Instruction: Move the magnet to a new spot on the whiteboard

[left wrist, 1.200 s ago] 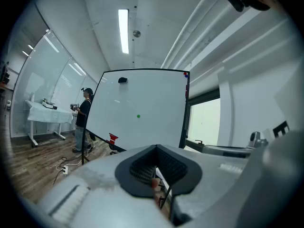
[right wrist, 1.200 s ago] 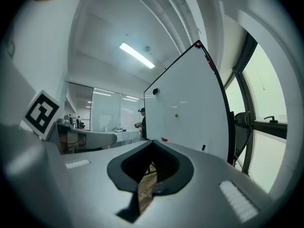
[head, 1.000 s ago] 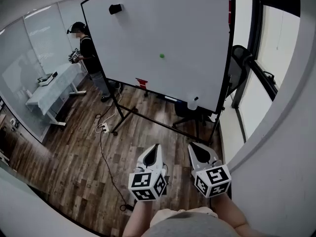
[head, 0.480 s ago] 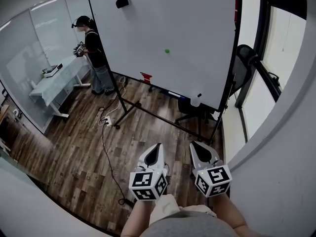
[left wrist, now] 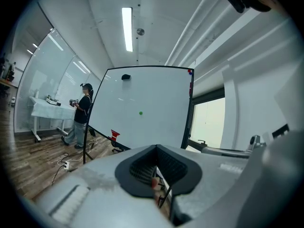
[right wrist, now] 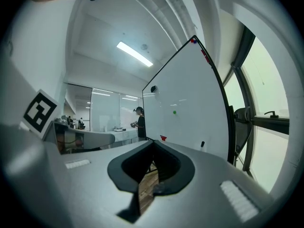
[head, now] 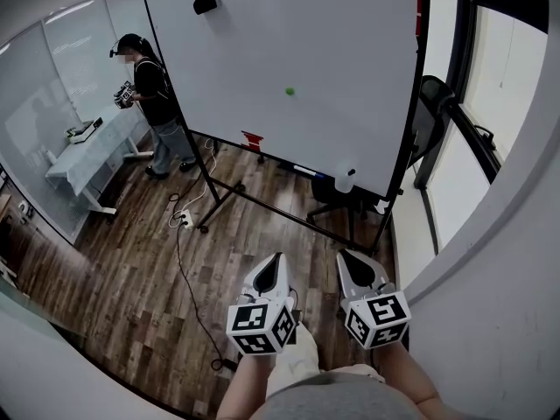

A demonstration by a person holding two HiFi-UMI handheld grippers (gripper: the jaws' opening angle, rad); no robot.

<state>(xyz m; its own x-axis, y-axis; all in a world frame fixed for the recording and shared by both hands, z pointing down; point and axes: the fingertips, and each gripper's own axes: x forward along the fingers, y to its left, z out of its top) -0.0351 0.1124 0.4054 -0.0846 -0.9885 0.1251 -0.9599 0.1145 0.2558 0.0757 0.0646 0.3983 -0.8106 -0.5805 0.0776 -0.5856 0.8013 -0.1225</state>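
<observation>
Both grippers hung low at six o'clock in the head view, side by side above the wooden floor point(head: 131, 269) and well short of the board. The left gripper point(head: 276, 261) had its jaws pressed together with nothing between them. The right gripper point(head: 348, 259) looked the same, tips meeting and empty, though its own view leaves a thin slit of floor showing lower down, so closed is my best reading.

Straight ahead at twelve o'clock stood the whiteboard point(head: 350, 59) on its wheeled frame. The green magnet point(head: 290, 92) sat near the middle of the board, untouched and well apart from both grippers. A black eraser point(head: 205, 4) clung near the board's top corner at eleven o'clock, and a red clip point(head: 252, 141) hung at its lower edge.

At ten o'clock a person point(head: 149, 94) stood beside a white table point(head: 87, 156), holding another device. A dark office chair point(head: 429, 112) stood at two o'clock, beyond the board's edge.
</observation>
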